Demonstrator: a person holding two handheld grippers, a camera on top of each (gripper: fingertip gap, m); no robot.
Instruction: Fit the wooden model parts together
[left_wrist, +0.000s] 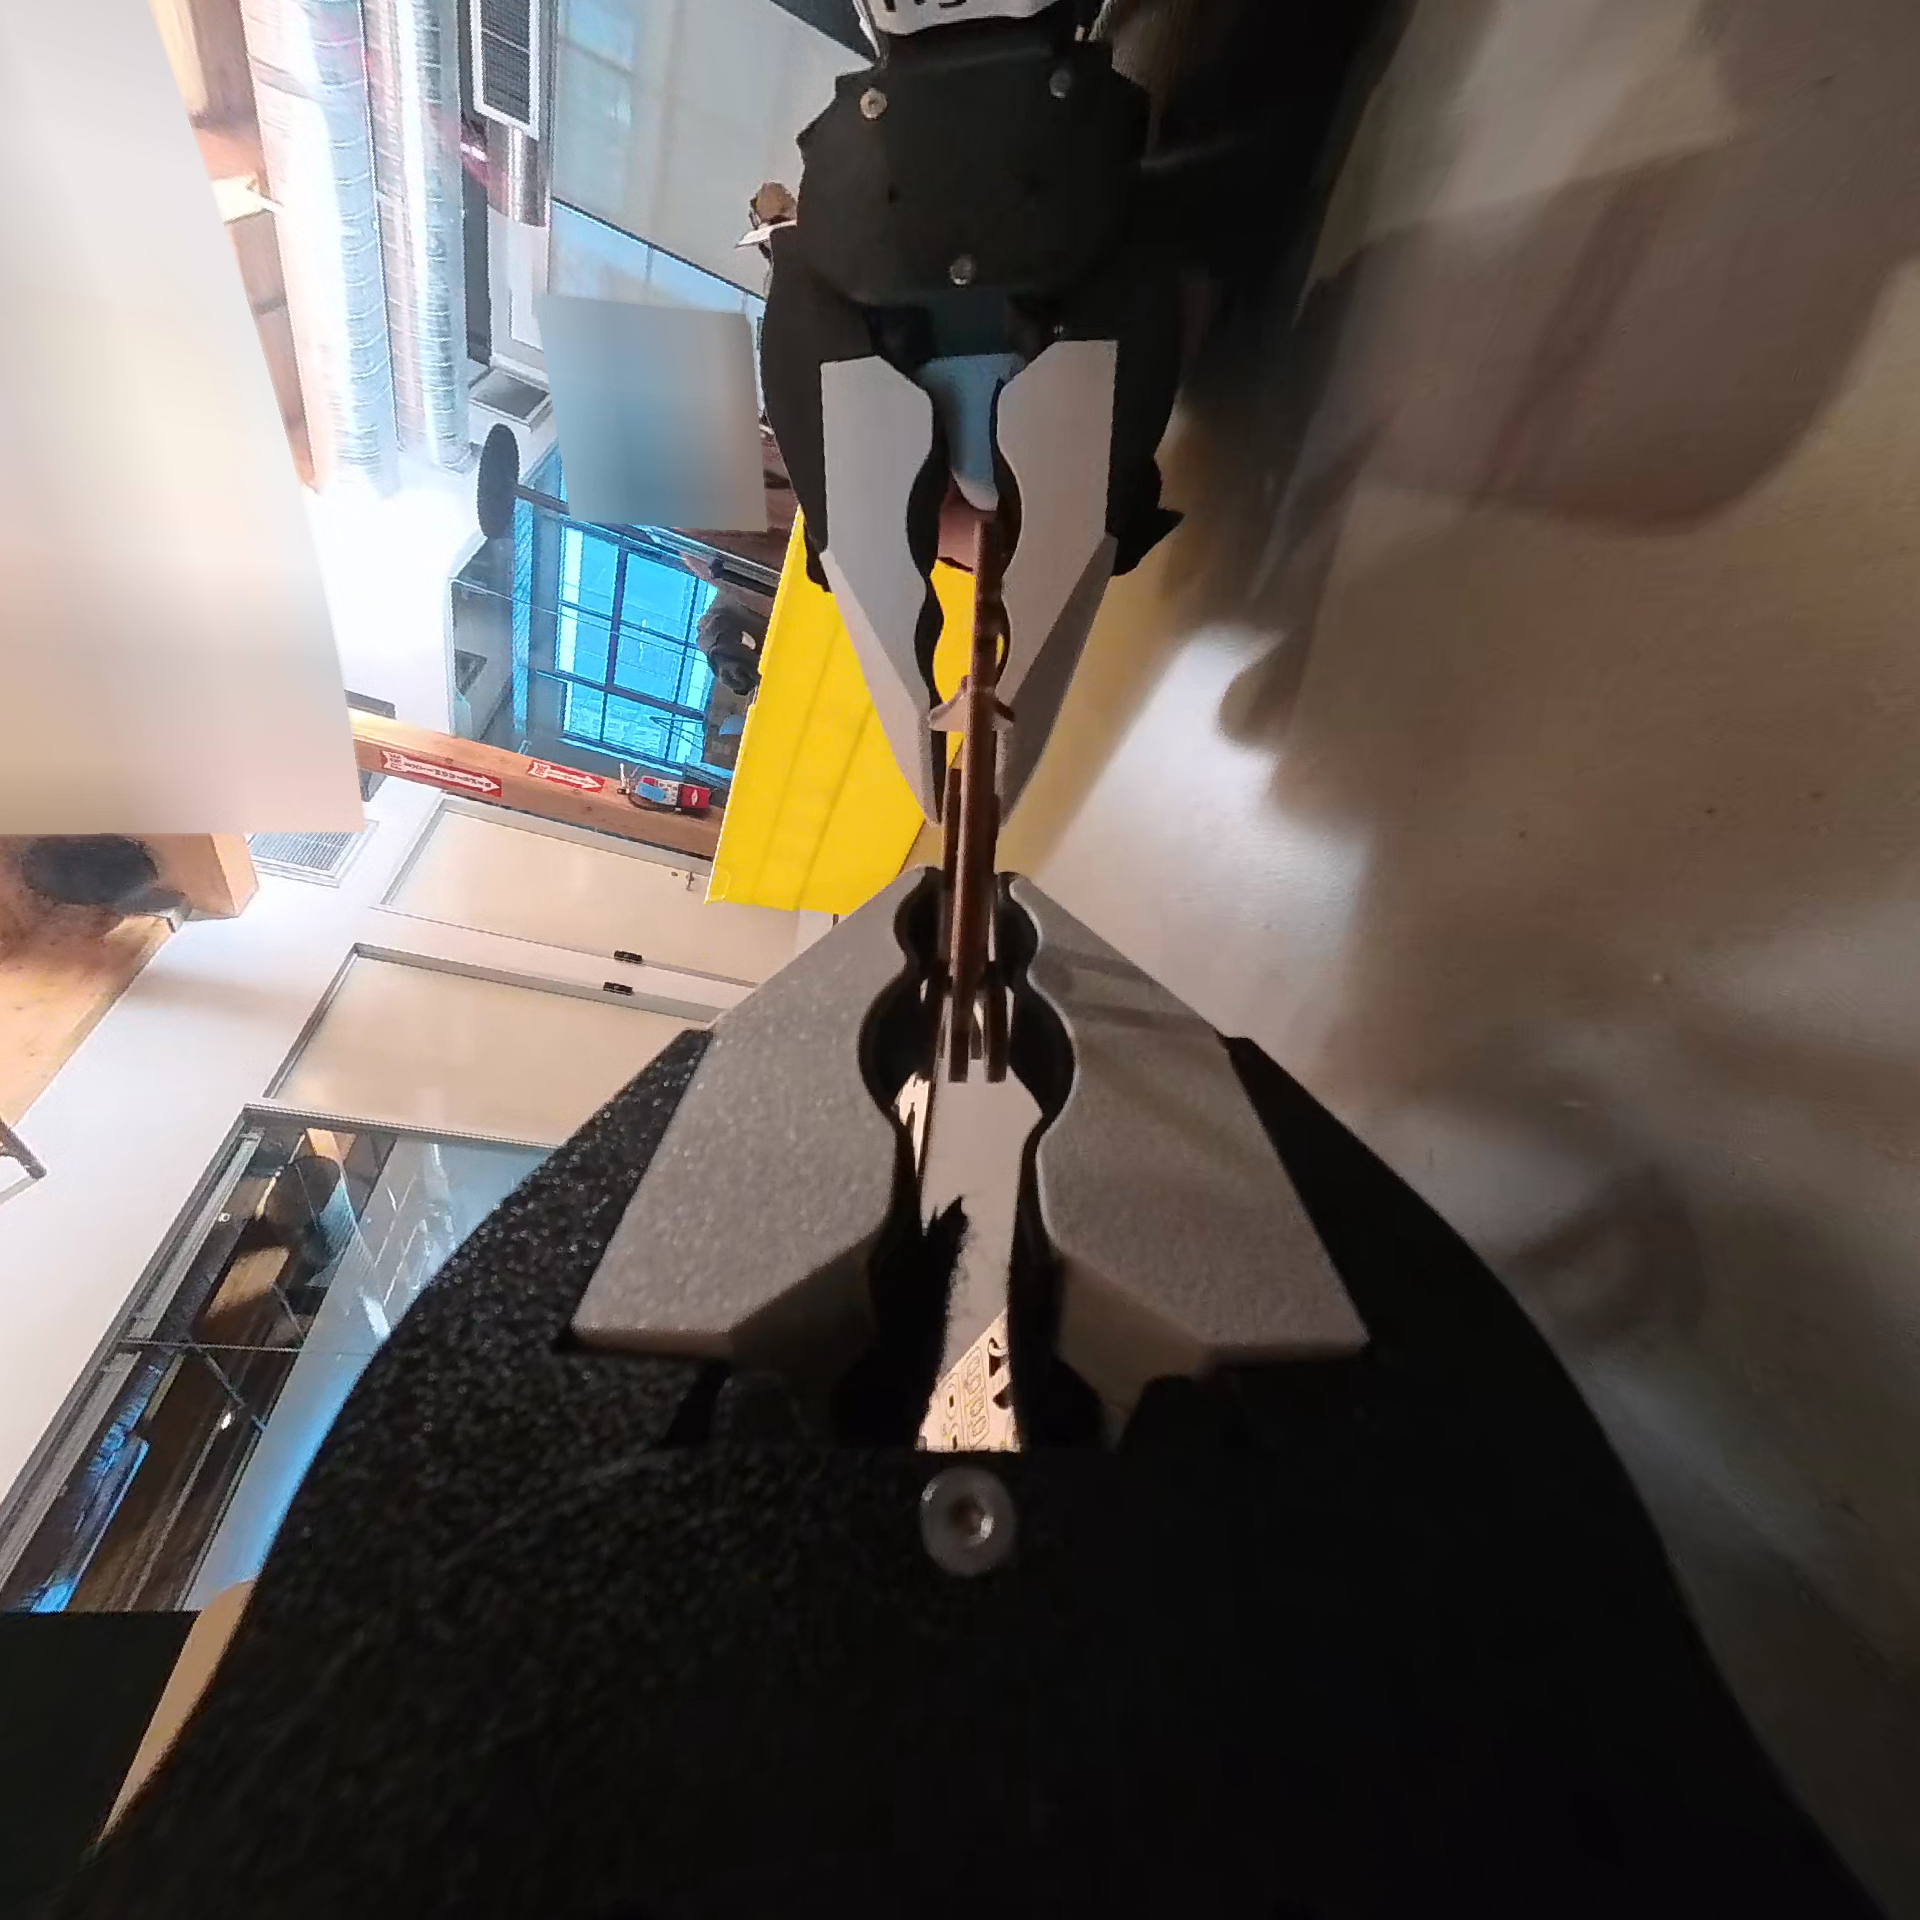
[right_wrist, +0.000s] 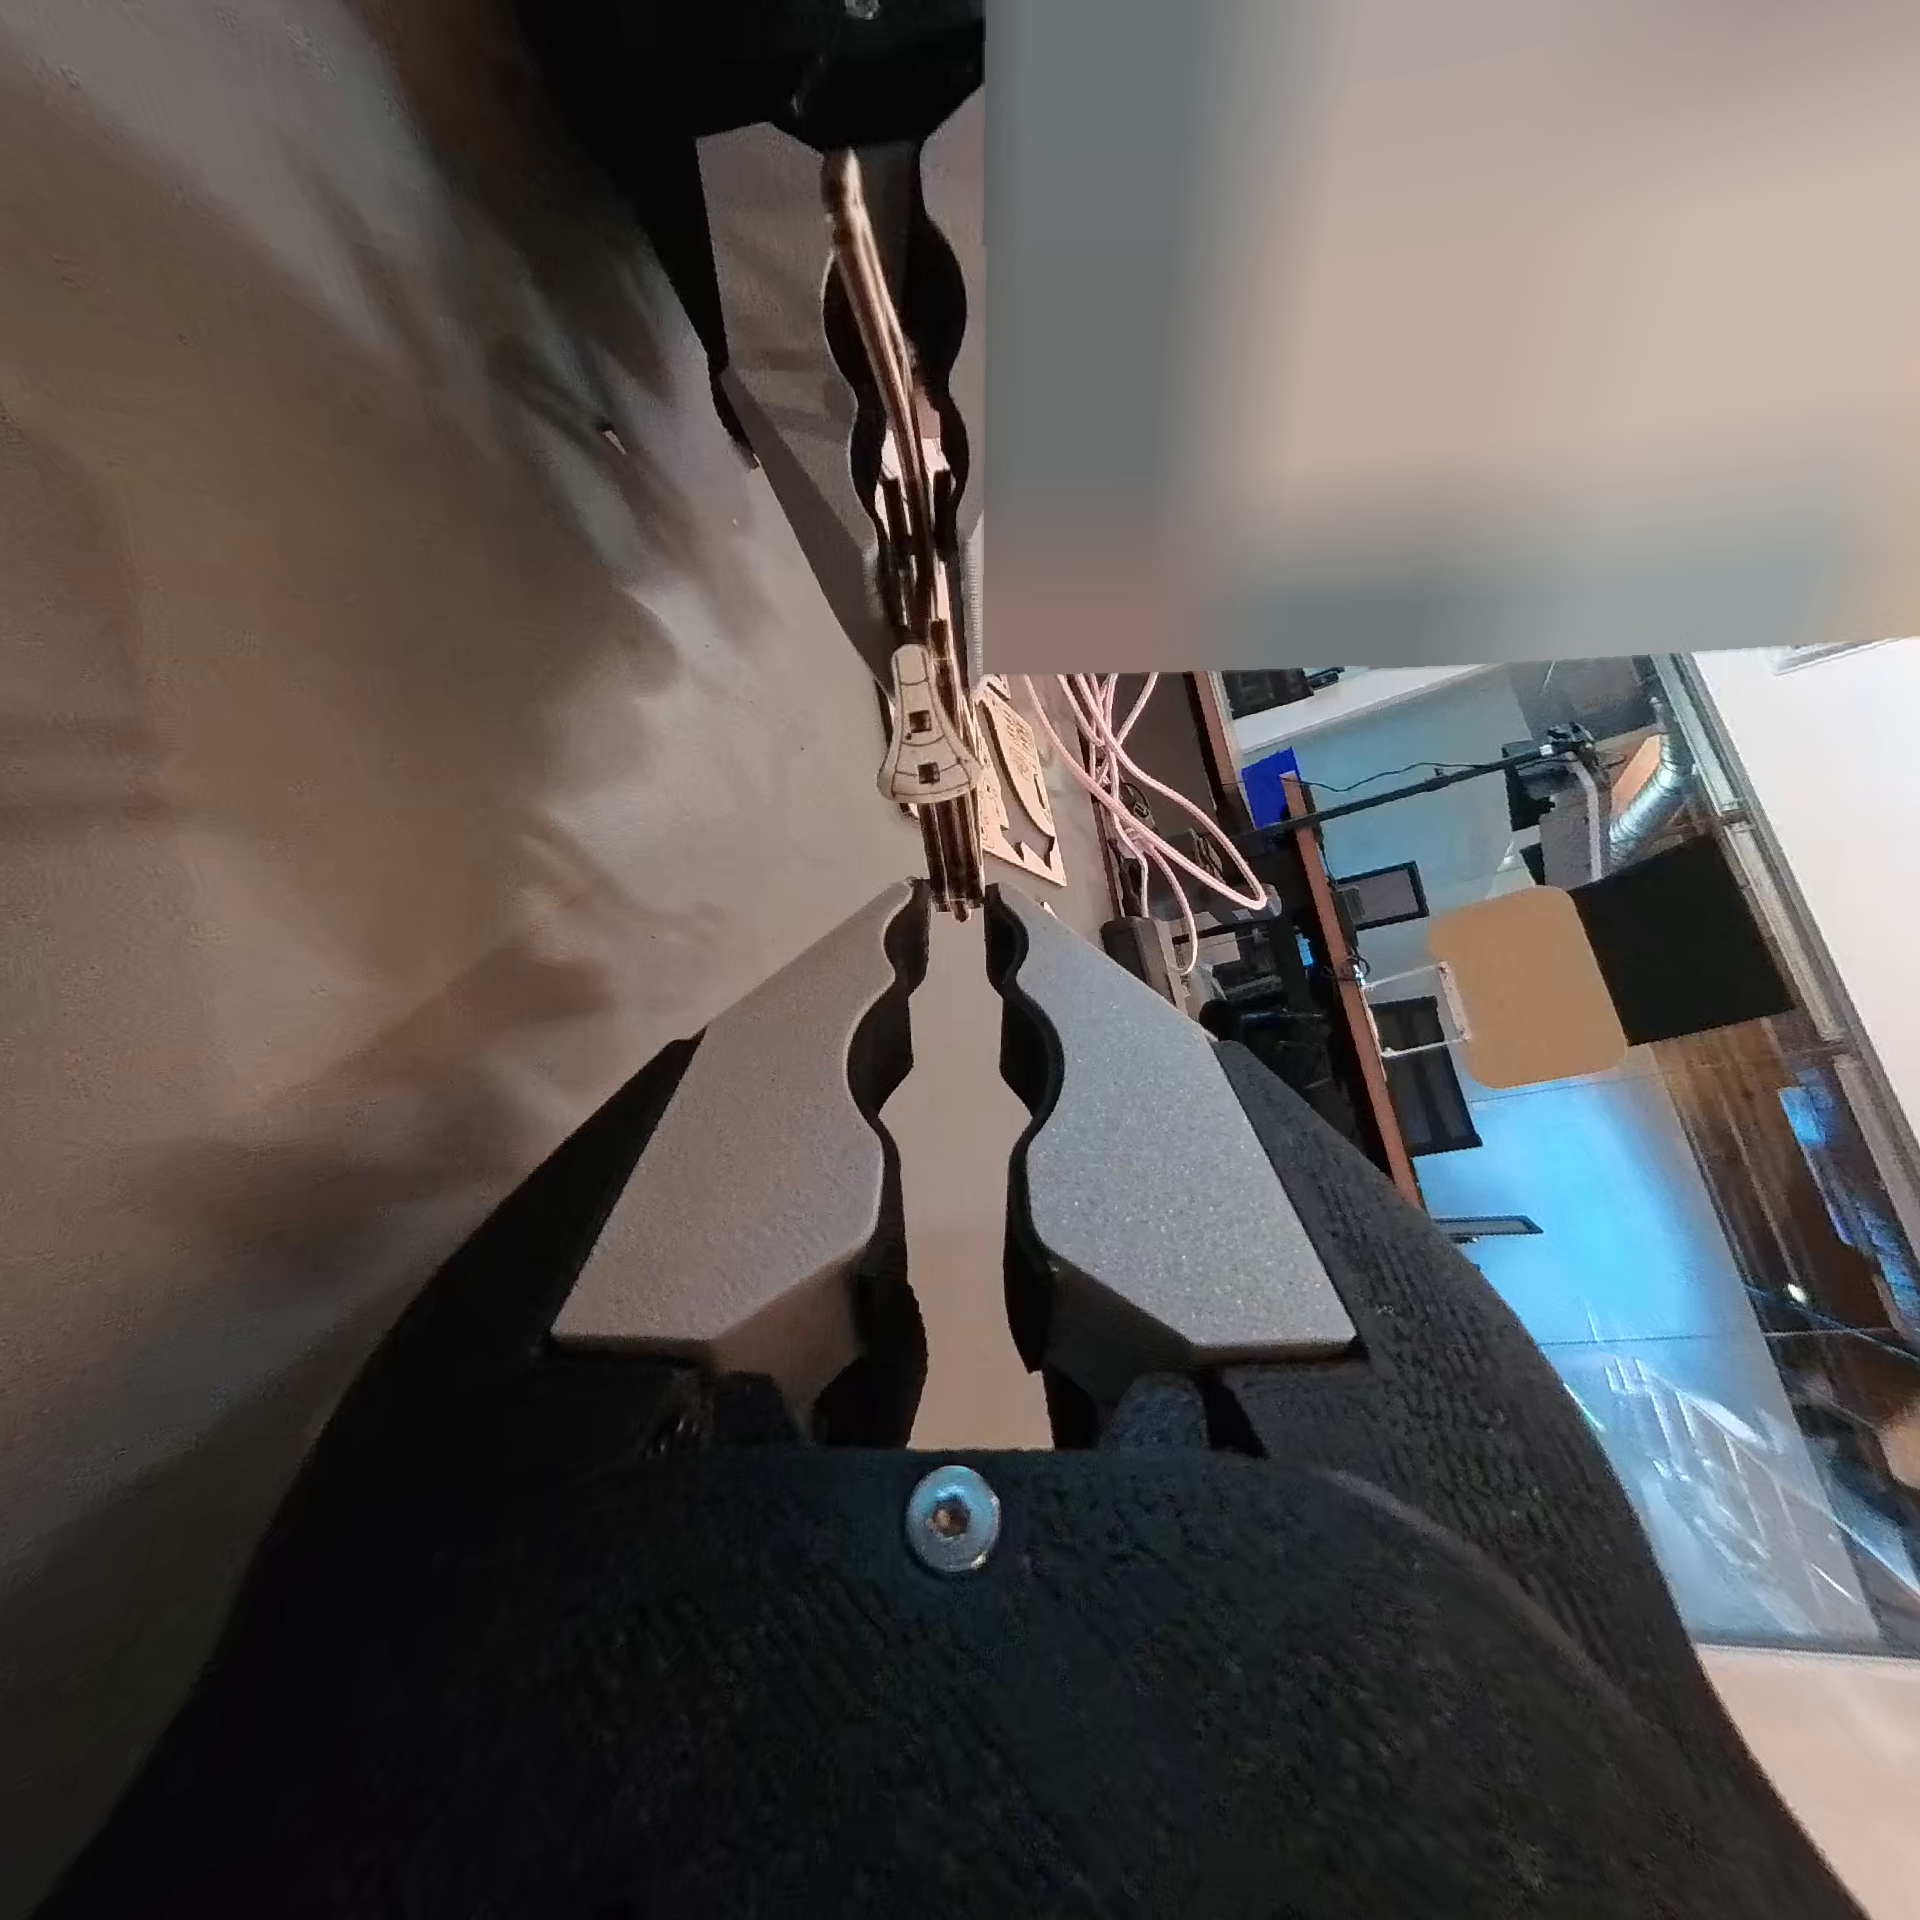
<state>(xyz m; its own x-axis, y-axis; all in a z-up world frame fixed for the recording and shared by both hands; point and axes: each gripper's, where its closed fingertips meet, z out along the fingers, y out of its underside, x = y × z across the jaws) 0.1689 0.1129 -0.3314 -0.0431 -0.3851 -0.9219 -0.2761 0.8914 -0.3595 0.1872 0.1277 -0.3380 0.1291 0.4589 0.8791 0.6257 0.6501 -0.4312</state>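
Note:
A thin wooden model (left_wrist: 975, 831), made of flat layers and seen edge-on, spans the gap between my two grippers, which face each other. My left gripper (left_wrist: 968, 899) is shut on its near end, which reaches back between the grey fingers. My right gripper (left_wrist: 966, 764) faces me and closes on the far end. In the right wrist view my right gripper (right_wrist: 953, 896) pinches the model (right_wrist: 940, 831) at its fingertips. A small pale saddle-shaped piece (right_wrist: 920, 743) sits across the model. The left gripper's grey finger (right_wrist: 790, 343) shows beyond; a blur hides the other.
The pale table top (left_wrist: 1507, 987) lies along one side of both views. A wooden sheet with cut-outs (right_wrist: 1023, 790) and pink cables (right_wrist: 1153, 800) lie behind the model. A yellow panel (left_wrist: 810, 748) stands beyond the right gripper.

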